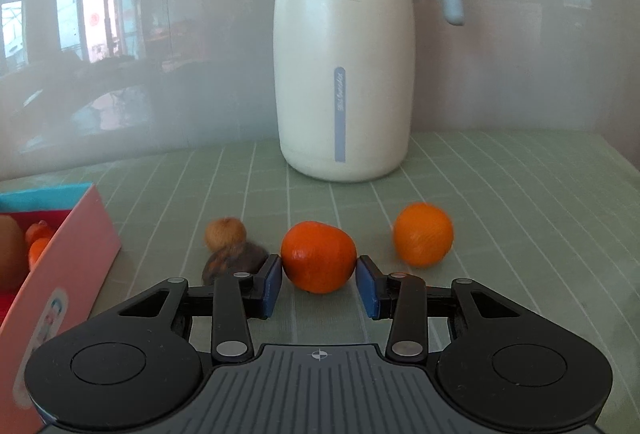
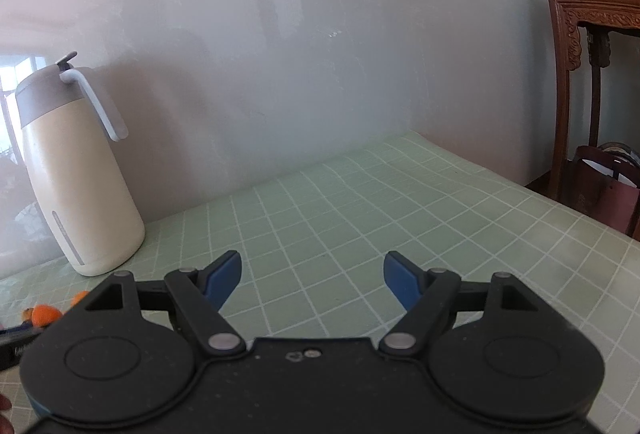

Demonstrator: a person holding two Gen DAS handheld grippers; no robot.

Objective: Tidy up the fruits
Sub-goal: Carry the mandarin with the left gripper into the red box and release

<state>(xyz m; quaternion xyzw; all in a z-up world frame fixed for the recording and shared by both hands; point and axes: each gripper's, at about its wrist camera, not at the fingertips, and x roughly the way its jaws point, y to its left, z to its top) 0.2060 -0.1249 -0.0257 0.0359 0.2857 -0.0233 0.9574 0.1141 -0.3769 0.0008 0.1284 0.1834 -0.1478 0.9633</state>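
Table: I see a pale green table [image 2: 360, 201] with a white grid, its far edge against a glossy grey wall [image 2: 320, 53].
Room: carved dark wooden stand [image 2: 580, 33] past the table's right edge.
Far edge: cream thermos jug [image 1: 344, 65] with grey lid.
Left gripper [image 1: 319, 280]: jaws clamped on a round orange tangerine [image 1: 318, 256].
Near it: second orange tangerine [image 1: 423, 234] right; two brown fuzzy kiwis [image 1: 230, 246] left.
Left edge: pink cardboard box [image 1: 72, 254] holding fruit.
Right gripper [image 2: 312, 280]: jaws apart over bare table.
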